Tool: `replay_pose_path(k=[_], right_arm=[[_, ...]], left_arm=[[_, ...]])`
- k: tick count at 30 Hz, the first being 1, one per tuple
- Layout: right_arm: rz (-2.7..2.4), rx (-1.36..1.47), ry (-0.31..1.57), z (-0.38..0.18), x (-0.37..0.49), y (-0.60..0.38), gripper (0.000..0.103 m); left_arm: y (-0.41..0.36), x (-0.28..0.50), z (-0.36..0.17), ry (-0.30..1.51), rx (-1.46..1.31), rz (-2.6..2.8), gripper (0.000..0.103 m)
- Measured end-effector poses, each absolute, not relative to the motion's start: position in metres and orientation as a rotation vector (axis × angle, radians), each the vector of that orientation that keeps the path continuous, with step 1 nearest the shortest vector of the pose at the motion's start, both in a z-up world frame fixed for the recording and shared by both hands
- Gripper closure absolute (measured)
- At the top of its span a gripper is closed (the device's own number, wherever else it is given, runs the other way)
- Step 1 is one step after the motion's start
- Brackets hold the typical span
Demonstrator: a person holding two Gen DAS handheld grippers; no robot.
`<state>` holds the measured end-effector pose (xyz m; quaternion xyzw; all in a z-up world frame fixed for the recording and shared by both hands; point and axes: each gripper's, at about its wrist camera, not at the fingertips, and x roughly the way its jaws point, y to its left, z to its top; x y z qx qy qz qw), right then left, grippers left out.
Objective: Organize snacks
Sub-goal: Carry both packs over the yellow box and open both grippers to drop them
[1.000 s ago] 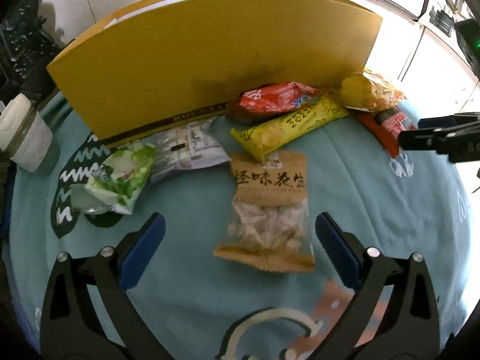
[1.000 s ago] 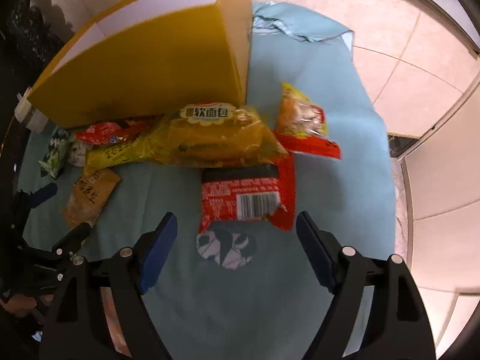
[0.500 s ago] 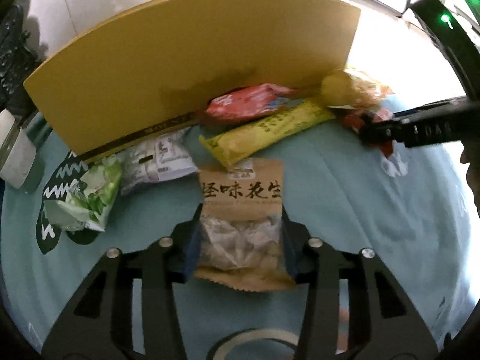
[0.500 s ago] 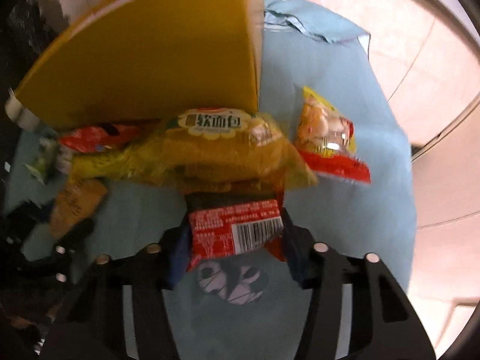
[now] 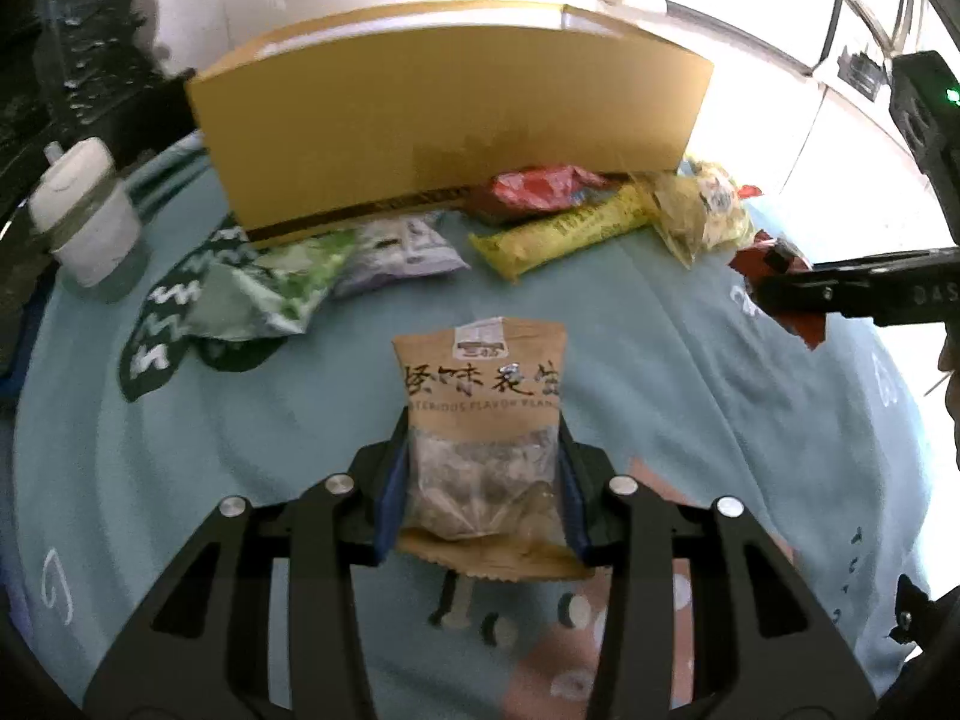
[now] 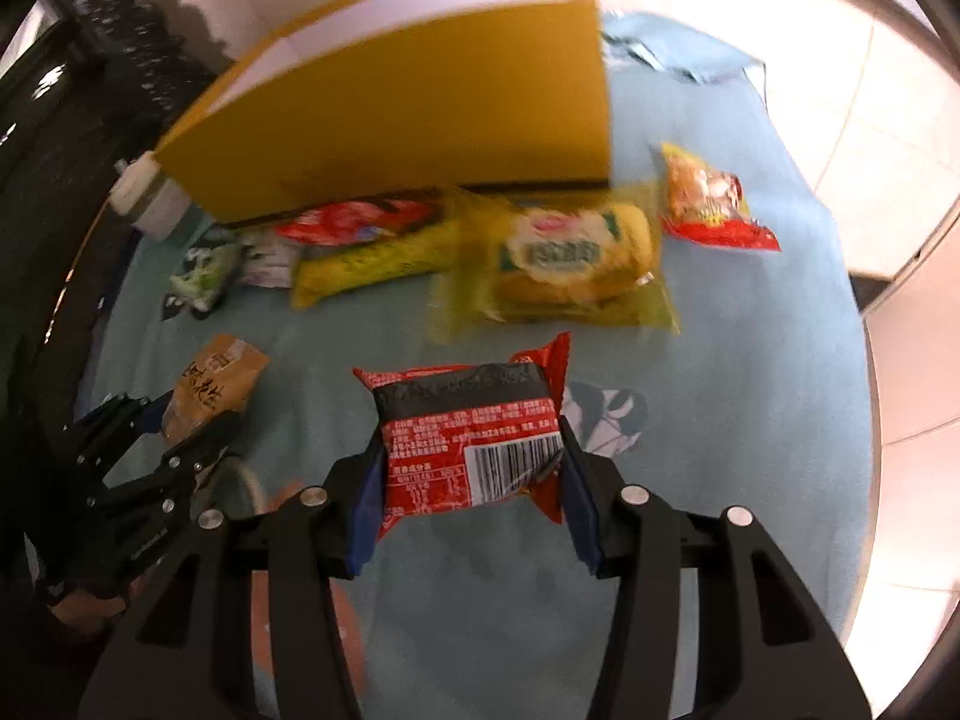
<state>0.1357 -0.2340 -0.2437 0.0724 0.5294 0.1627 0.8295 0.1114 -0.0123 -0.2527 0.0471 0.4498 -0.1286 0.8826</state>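
Observation:
My left gripper (image 5: 483, 450) is shut on a brown peanut bag (image 5: 480, 396) and holds it above the blue cloth (image 5: 240, 450). My right gripper (image 6: 471, 468) is shut on a red and black snack pack (image 6: 468, 426), lifted off the cloth; it also shows in the left wrist view (image 5: 774, 276). A tall yellow box (image 5: 444, 114) stands open at the back. In front of it lie a red packet (image 5: 540, 189), a long yellow packet (image 5: 564, 231), a yellow bread bag (image 6: 564, 264), a green packet (image 5: 264, 294) and a grey-white packet (image 5: 396, 249).
A white lidded cup (image 5: 84, 216) stands at the left edge of the cloth. An orange-red snack bag (image 6: 708, 198) lies right of the box. Tiled floor (image 6: 870, 90) lies beyond the cloth on the right. Dark furniture (image 5: 72, 30) stands at the back left.
Both grippers closed from open onto their packs, the left on the peanut bag and the right on the red pack. Both then lifted up and back from the snack pile.

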Motion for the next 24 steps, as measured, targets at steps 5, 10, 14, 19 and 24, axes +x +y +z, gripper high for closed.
replay_pose_path(k=[5, 10, 14, 19, 24], right_arm=[[0.362, 0.124, 1.060, -0.206, 0.130, -0.219, 0.051], [0.376, 0.118, 0.988, -0.166, 0.129, -0.211, 0.051], [0.392, 0.109, 0.913, -0.130, 0.117, -0.212, 0.051], [0.403, 0.101, 0.846, -0.096, 0.109, -0.207, 0.051], [0.407, 0.097, 0.815, -0.082, 0.103, -0.206, 0.051]], left_arm=[[-0.014, 0.102, -0.219, 0.899, 0.067, -0.235, 0.061], [-0.021, 0.107, -0.185, 0.875, 0.054, -0.187, 0.061], [-0.025, 0.102, -0.151, 0.834, 0.036, -0.189, 0.061], [-0.020, 0.095, -0.118, 0.774, 0.020, -0.194, 0.061], [-0.019, 0.089, -0.100, 0.742, 0.012, -0.193, 0.061]])
